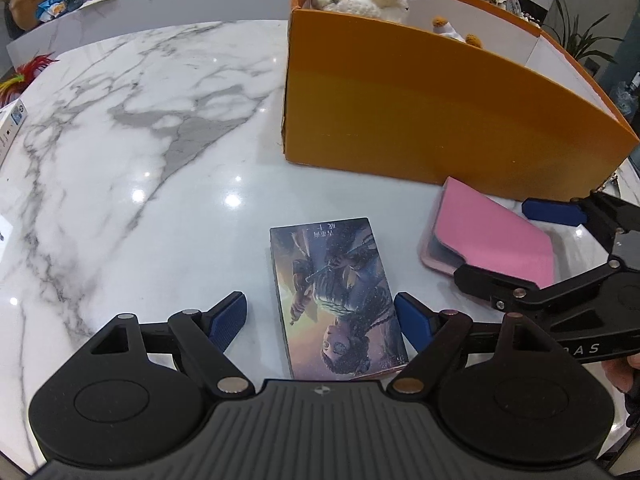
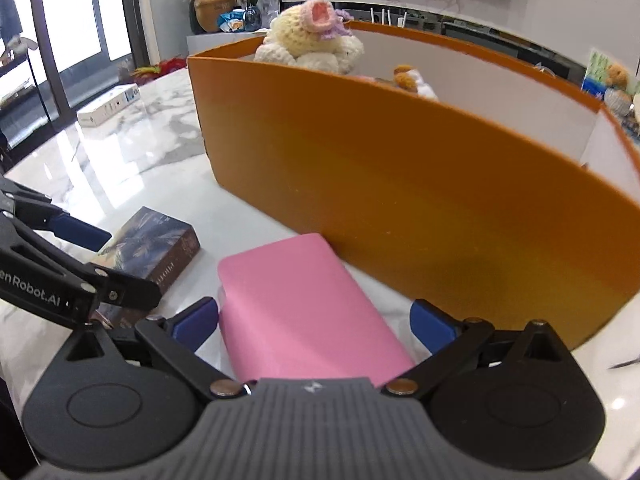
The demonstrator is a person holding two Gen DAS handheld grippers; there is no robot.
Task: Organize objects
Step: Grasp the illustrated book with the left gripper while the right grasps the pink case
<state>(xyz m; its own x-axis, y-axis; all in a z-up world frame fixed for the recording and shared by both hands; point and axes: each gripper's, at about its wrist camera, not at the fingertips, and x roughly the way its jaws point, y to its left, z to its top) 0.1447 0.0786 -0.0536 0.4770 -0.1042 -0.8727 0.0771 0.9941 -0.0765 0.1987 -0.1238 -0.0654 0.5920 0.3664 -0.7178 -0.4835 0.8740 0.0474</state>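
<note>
left hand-held gripper (image 1: 320, 322) tilted down, astride book (image 1: 334, 296), jaws wide

A white marble table (image 1: 132, 128) with grey veins carries everything. An orange box (image 1: 420, 120) stands on it toward the far side. In front of the box, a pink case (image 1: 492, 232) lies flat, its far edge near the box wall. Beside the case, apart from it, a picture box (image 1: 336, 296) lies flat. A white carton (image 2: 110, 105) rests near the far edge.
</note>
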